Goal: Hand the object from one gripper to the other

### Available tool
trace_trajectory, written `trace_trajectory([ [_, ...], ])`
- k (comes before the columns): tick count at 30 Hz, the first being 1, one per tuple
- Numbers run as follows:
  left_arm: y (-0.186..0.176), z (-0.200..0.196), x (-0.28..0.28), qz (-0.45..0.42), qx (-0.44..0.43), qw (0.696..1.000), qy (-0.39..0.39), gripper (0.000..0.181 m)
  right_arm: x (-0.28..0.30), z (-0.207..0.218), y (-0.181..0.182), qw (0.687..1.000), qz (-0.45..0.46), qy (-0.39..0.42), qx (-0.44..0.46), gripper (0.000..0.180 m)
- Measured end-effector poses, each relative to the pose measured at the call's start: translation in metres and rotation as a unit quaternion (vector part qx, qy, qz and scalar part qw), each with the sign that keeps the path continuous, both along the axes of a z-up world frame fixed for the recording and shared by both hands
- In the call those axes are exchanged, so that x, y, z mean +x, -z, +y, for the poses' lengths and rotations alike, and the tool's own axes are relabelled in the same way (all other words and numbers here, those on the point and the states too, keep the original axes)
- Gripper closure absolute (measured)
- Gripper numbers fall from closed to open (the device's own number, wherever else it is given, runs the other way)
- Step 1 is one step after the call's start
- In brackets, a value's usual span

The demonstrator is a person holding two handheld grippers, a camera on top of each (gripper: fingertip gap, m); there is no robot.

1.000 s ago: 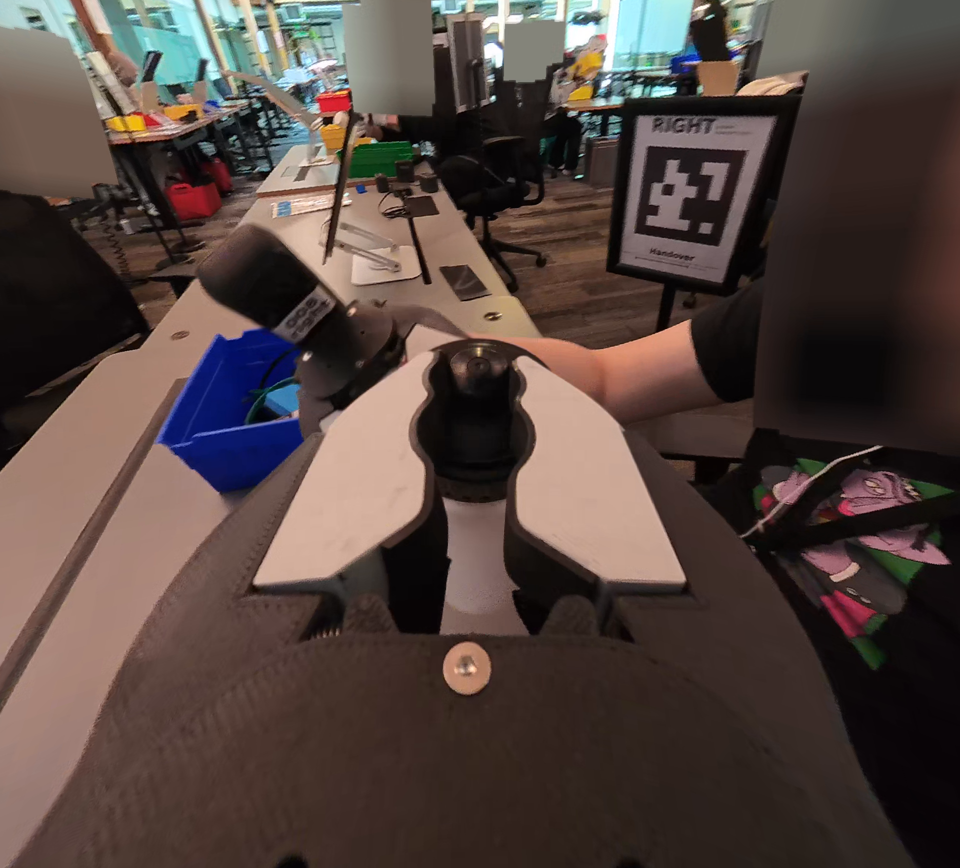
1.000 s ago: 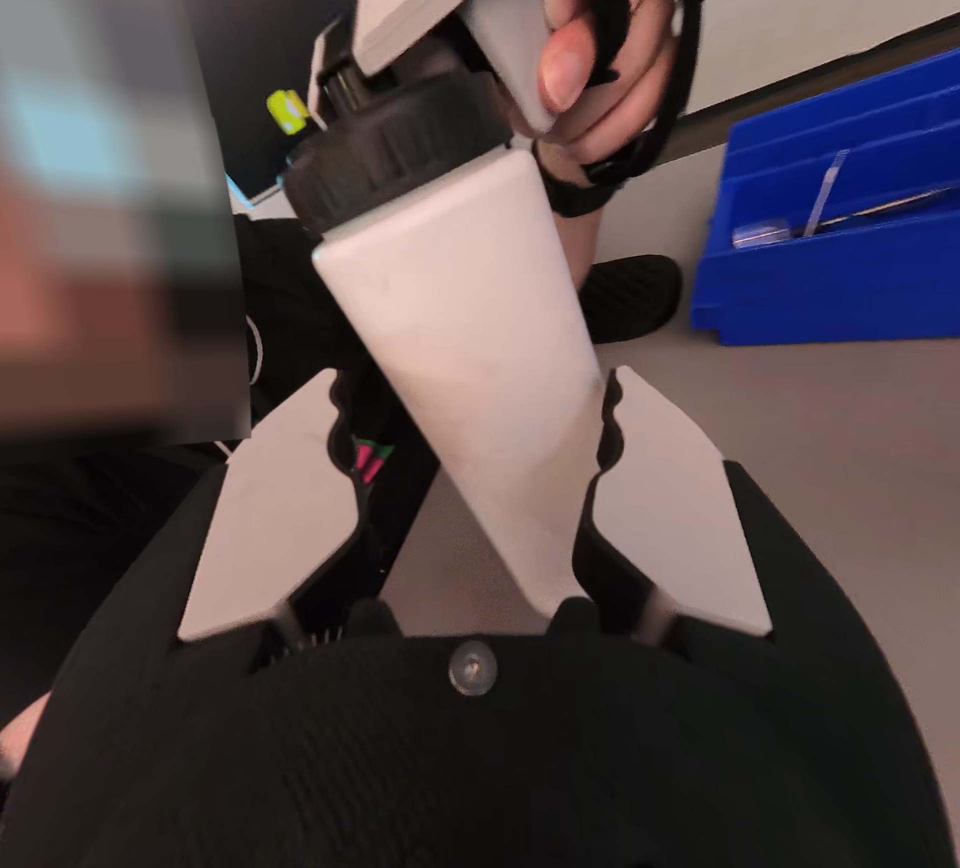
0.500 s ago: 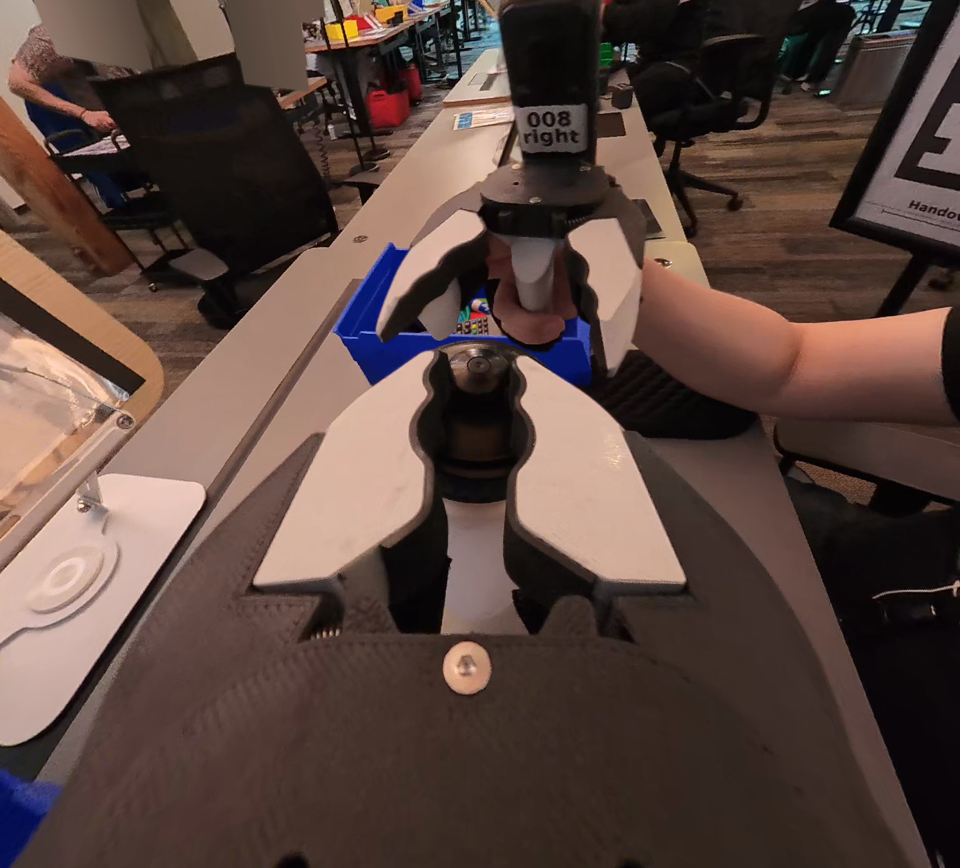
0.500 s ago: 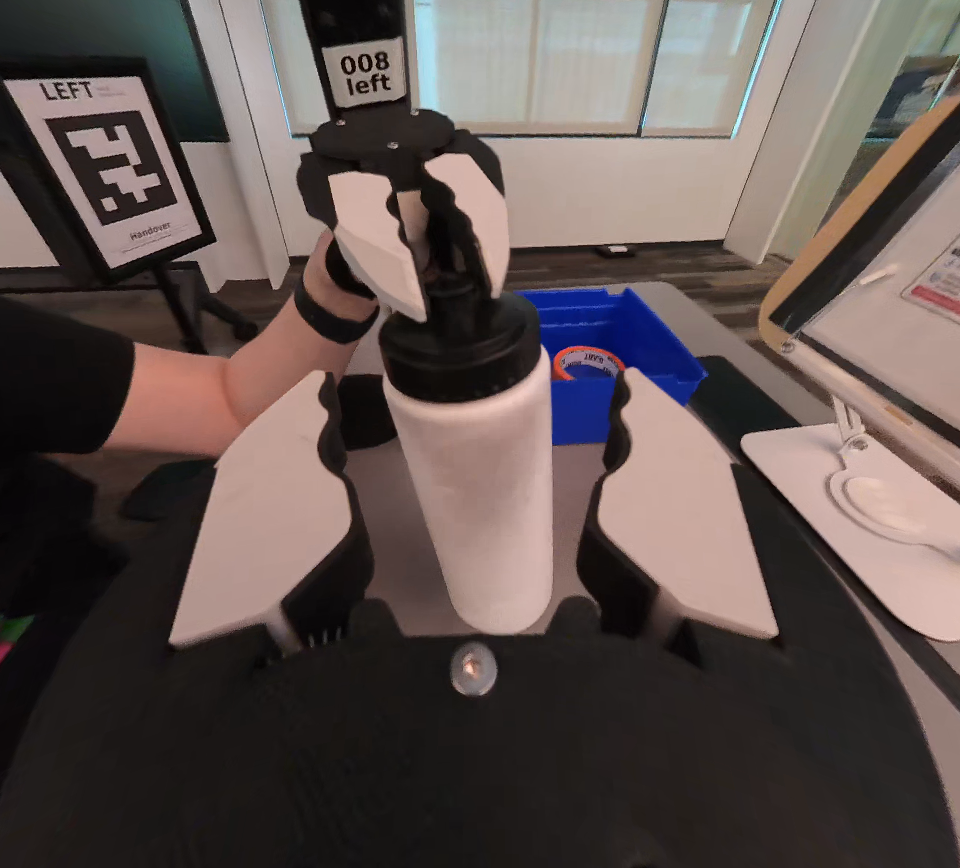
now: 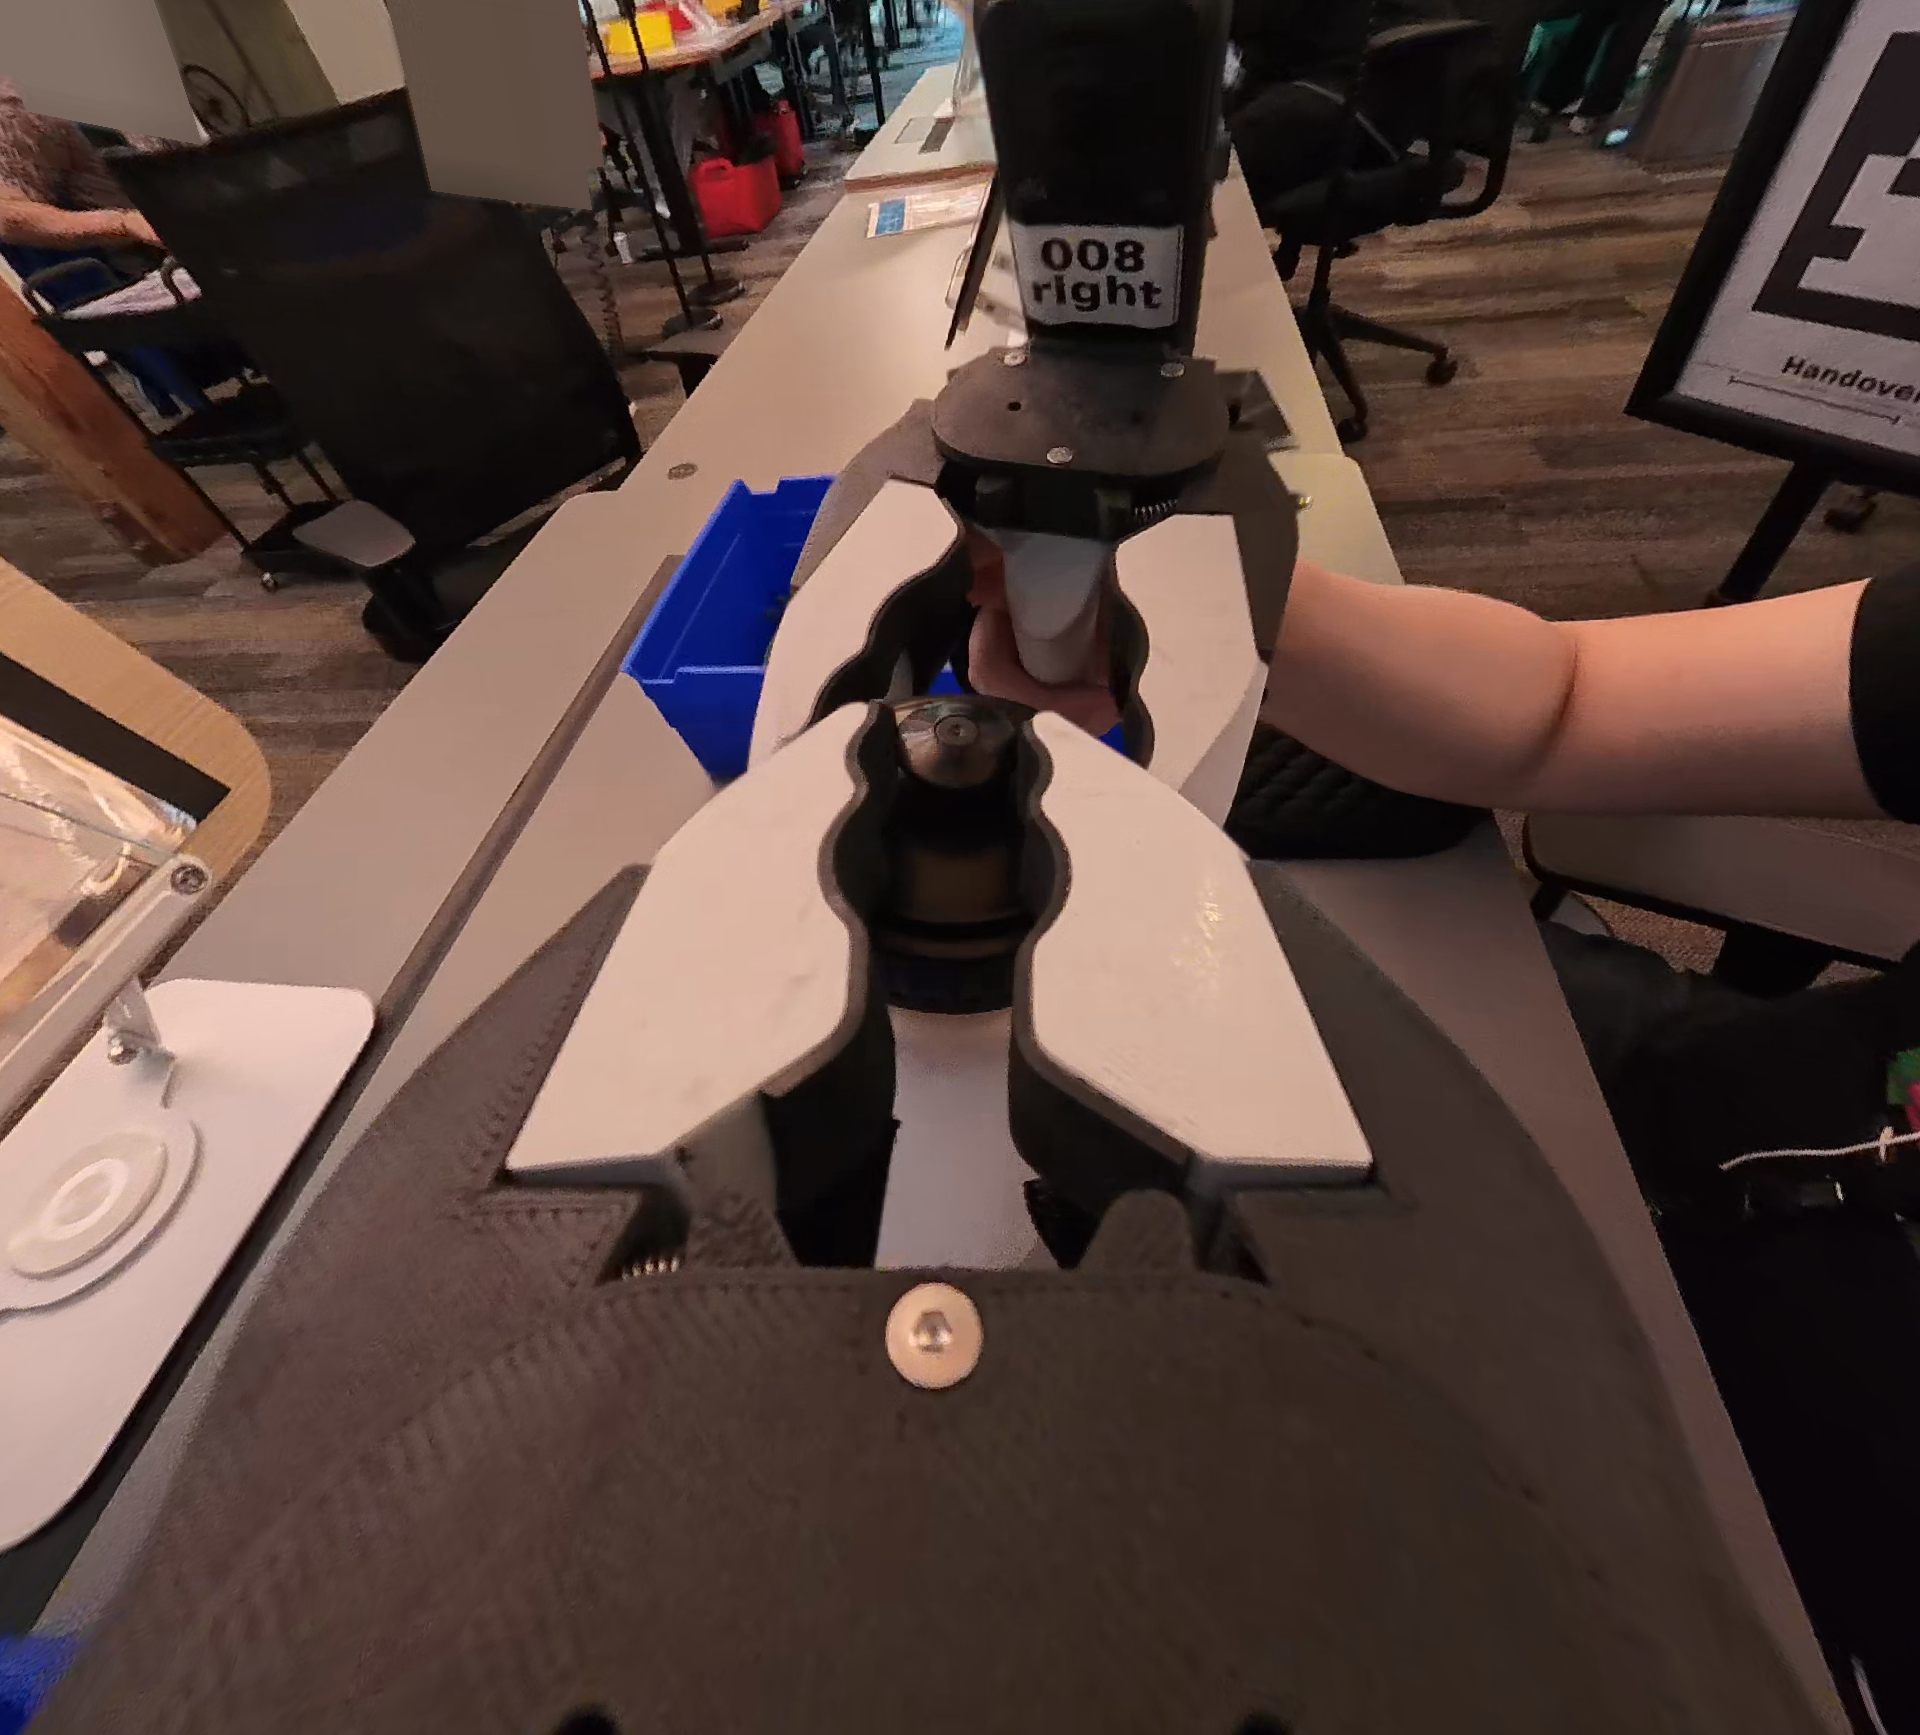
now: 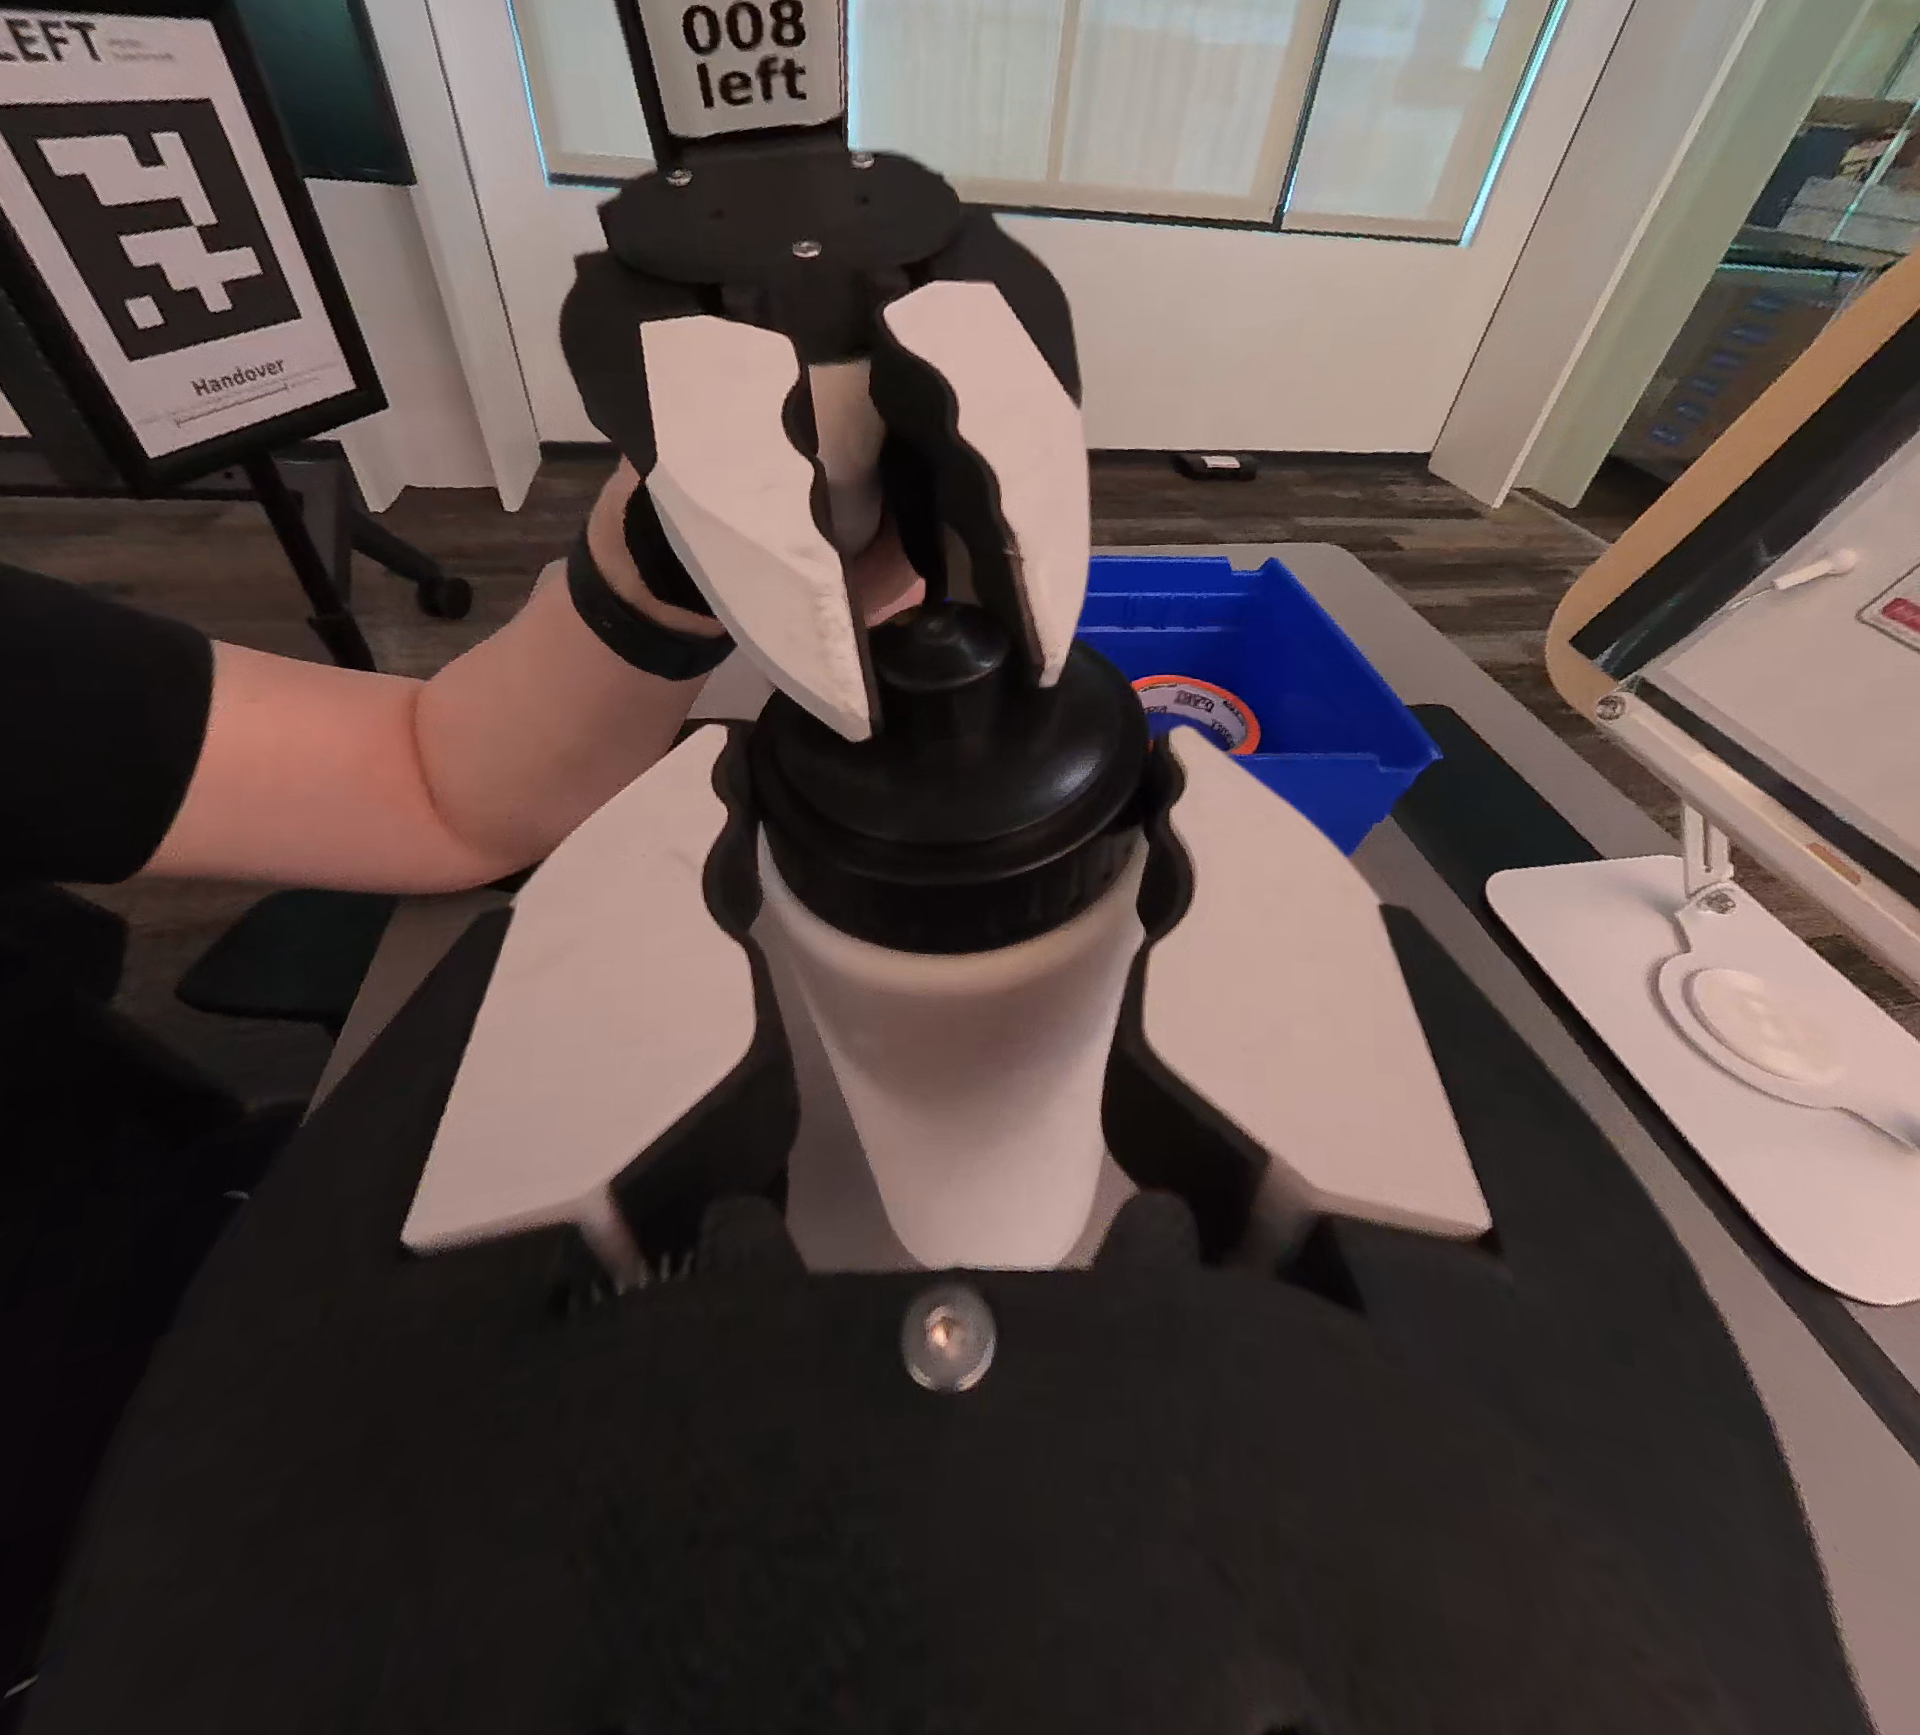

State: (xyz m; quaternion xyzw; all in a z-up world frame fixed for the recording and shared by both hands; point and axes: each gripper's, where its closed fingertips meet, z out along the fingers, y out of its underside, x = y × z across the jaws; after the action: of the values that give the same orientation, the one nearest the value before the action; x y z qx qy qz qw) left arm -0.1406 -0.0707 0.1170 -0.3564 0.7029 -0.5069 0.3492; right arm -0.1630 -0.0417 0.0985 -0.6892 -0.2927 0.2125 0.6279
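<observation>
A white bottle (image 6: pixel 956 1062) with a wide black cap (image 6: pixel 945 812) and a black nozzle is held between both grippers above the grey table (image 6: pixel 1496 646). My left gripper (image 5: pixel 956 729) is shut on the nozzle (image 5: pixel 954 740); the white body (image 5: pixel 951 1145) shows below its fingers. In the right wrist view the left gripper (image 6: pixel 951 688) comes down from above onto the nozzle. My right gripper (image 6: pixel 945 750) is shut on the bottle, its pads touching both sides of the cap. In the left wrist view the right gripper (image 5: pixel 987 709) faces me, its fingers straddling the bottle.
A blue bin (image 6: pixel 1299 750) holding a tape roll (image 6: pixel 1195 709) sits on the table behind the bottle; the bin also shows in the left wrist view (image 5: pixel 717 625). A white stand base (image 6: pixel 1714 1062) lies to the side. Framed marker signs (image 6: pixel 156 231) (image 5: pixel 1818 231) stand off the table. A black pad (image 5: pixel 1330 812) lies under the person's forearm. Left and right tips are no more than a few centimetres apart.
The right gripper's fingers have closed from wide open onto the bottle's cap, and it has moved nearer. The left gripper has kept its hold on the nozzle.
</observation>
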Motion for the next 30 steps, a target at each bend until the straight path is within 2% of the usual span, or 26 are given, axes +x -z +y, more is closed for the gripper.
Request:
trace_trajectory([
  [3, -0.011, -0.001, 0.0, -0.043, -0.012, 0.999, 0.003, 0.158, 0.003, -0.005, -0.009, 1.0, 0.0, 0.009, 0.0, 0.107],
  [4, -0.017, 0.004, 0.001, -0.059, -0.022, 0.998, -0.014, 0.147, 0.008, -0.007, -0.012, 1.0, -0.003, 0.018, -0.001, 0.107],
  [5, -0.023, 0.01, 0.0, -0.074, -0.032, 0.996, -0.031, 0.127, 0.017, -0.009, -0.016, 0.999, -0.006, 0.034, 0.0, 0.107],
  [7, -0.032, 0.02, -0.004, -0.09, -0.045, 0.994, -0.049, 0.111, 0.044, -0.016, -0.032, 0.996, -0.001, 0.083, 0.02, 0.106],
  [10, -0.039, 0.026, -0.012, -0.096, -0.062, 0.992, -0.048, 0.113, 0.098, -0.045, -0.072, 0.981, 0.027, 0.176, 0.076, 0.106],
  [12, -0.041, 0.028, -0.014, -0.096, -0.063, 0.992, -0.052, 0.114, 0.139, -0.072, -0.093, 0.959, 0.031, 0.258, 0.115, 0.106],
  [14, -0.039, 0.029, -0.014, -0.091, -0.057, 0.993, -0.052, 0.115, 0.18, -0.097, -0.1, 0.931, 0.011, 0.343, 0.123, 0.107],
  [17, -0.033, 0.028, -0.011, -0.076, -0.046, 0.995, -0.054, 0.115, 0.242, -0.124, -0.081, 0.884, -0.026, 0.461, 0.068, 0.107],
  [20, -0.025, 0.024, -0.008, -0.059, -0.038, 0.996, -0.05, 0.115, 0.294, -0.142, -0.044, 0.848, -0.034, 0.529, -0.025, 0.107],
  [25, -0.014, 0.02, -0.001, -0.034, -0.034, 0.998, -0.045, 0.113, 0.331, -0.147, 0.023, 0.823, -0.006, 0.541, -0.175, 0.107],
  [28, -0.013, 0.02, 0.001, -0.027, -0.047, 0.998, -0.039, 0.113, 0.343, -0.125, 0.038, 0.825, -0.008, 0.539, -0.172, 0.106],
  [30, -0.013, 0.021, 0.001, -0.029, -0.056, 0.997, -0.039, 0.114, 0.347, -0.11, 0.058, 0.815, -0.037, 0.539, -0.21, 0.107],
])
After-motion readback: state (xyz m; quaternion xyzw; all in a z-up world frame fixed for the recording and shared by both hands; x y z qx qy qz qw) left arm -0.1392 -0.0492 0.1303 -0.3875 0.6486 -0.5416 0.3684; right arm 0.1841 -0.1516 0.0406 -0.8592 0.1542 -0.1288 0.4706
